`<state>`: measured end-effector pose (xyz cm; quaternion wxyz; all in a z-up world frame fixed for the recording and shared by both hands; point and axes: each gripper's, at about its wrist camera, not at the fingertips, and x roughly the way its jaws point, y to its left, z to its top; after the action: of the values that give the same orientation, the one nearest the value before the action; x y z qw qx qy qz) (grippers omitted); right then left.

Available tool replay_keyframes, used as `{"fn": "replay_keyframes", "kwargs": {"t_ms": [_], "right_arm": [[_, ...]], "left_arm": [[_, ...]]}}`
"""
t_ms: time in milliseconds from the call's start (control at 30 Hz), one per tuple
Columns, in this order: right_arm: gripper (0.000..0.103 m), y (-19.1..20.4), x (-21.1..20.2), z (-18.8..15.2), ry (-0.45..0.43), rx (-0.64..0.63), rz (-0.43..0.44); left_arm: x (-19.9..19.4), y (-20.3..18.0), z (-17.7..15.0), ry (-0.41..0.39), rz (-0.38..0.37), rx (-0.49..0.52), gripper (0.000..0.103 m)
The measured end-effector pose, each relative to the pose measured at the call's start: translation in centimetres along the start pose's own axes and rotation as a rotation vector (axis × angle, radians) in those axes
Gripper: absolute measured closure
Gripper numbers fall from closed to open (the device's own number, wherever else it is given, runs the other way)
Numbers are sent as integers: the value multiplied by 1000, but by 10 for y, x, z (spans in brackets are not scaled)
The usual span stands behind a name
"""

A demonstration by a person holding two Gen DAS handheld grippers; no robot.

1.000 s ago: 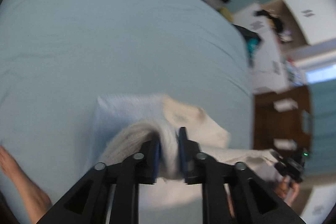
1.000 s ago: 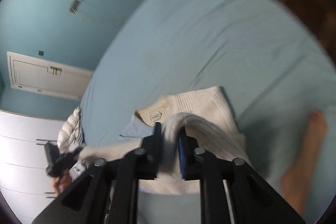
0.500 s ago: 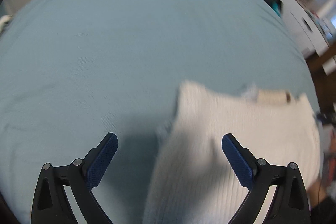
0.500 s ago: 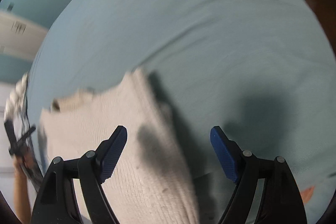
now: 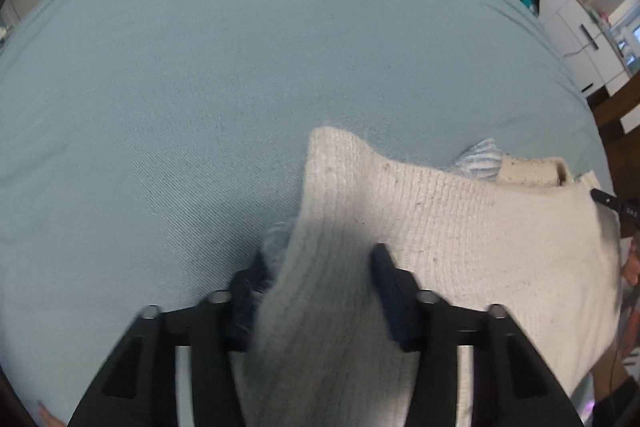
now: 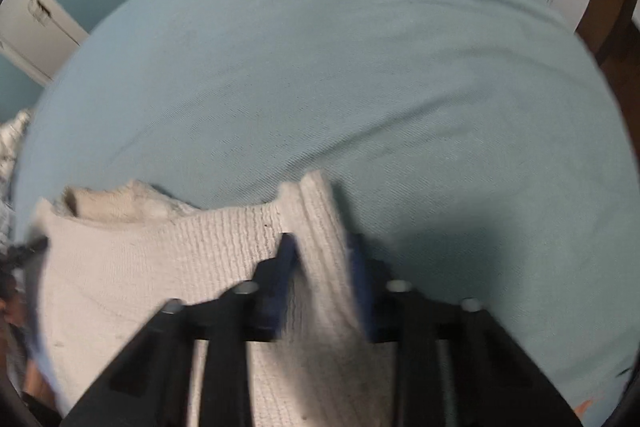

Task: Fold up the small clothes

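A cream knit sweater [image 5: 480, 227] lies on the light blue bed sheet [image 5: 240, 67], over a pale blue striped garment [image 5: 484, 159] that peeks out at its far edge. My left gripper [image 5: 320, 267] points steeply down at the sweater's left edge. Its jaws are closing, and a raised fold of the knit is pinched between the pads. In the right wrist view the sweater [image 6: 160, 267] spreads to the left. My right gripper [image 6: 322, 255] is closing on the right edge, which bunches up between its pads.
The sheet [image 6: 360, 67] stretches away beyond the sweater in both views. White drawers and shelves [image 5: 560, 7] and dark wooden furniture [image 5: 616, 115] stand past the bed's right side. A white door [image 6: 28, 27] shows at the far left.
Both grippers let go of the lifted cloth and opened wide above the flat sweater. They have since sunk to it and closed on its left and right edges.
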<state>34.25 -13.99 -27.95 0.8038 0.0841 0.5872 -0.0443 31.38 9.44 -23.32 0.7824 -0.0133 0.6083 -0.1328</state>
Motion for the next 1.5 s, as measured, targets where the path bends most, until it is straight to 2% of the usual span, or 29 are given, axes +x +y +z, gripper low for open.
{"fn": "replay_keyframes", "kwargs": {"t_ms": [33,100,200,367,467,600,800,867,900,933,967,1000,1067,1200,1333,1433,1500], "right_arm": [[94,6,-3,-3,-23,-22,-15],[95,16,-18,-10,-87,-47,-41],[96,22,-49,-20,-201,-33,-23],[97,30,-102,-25,-366,6,29],[97,32,-114,-25,-391,20,70],[97,25,-111,-12,-393,11,64],[97,5,-114,0,-389,-19,46],[97,3,-114,2,-385,-23,48],[97,1,-113,3,-382,-26,48],[97,0,-113,3,-379,-27,45],[97,0,-112,3,-376,-26,43],[97,-1,-110,2,-372,-24,41],[97,-2,-106,2,-365,-18,39],[97,-3,-100,2,-354,-9,32],[97,-2,-102,-1,-352,-18,31],[97,-2,-103,-2,-349,-30,27],[97,-4,-103,-3,-340,-17,31]], "left_arm": [[-5,0,0,-6,3,-14,75],[-21,-2,-1,-33,-9,-55,79],[-45,-7,-2,-88,-32,-62,81],[-61,2,-5,-125,-77,-108,83],[-63,25,-5,-97,-95,-156,83],[-52,23,-6,-91,-103,-185,80],[-47,19,-9,-45,-89,-213,69],[-50,18,-2,-36,-104,-222,61],[-54,19,-1,-41,-116,-228,45],[-61,21,2,-60,-126,-236,35],[-70,25,3,-102,-128,-248,18],[-80,29,5,-158,-131,-257,11],[-90,28,9,-204,-140,-252,8],[-92,14,22,-204,-135,-174,8],[-82,2,24,-177,-97,-55,8],[-73,-1,22,-152,-97,26,8],[-71,6,19,-134,-93,39,8]]}}
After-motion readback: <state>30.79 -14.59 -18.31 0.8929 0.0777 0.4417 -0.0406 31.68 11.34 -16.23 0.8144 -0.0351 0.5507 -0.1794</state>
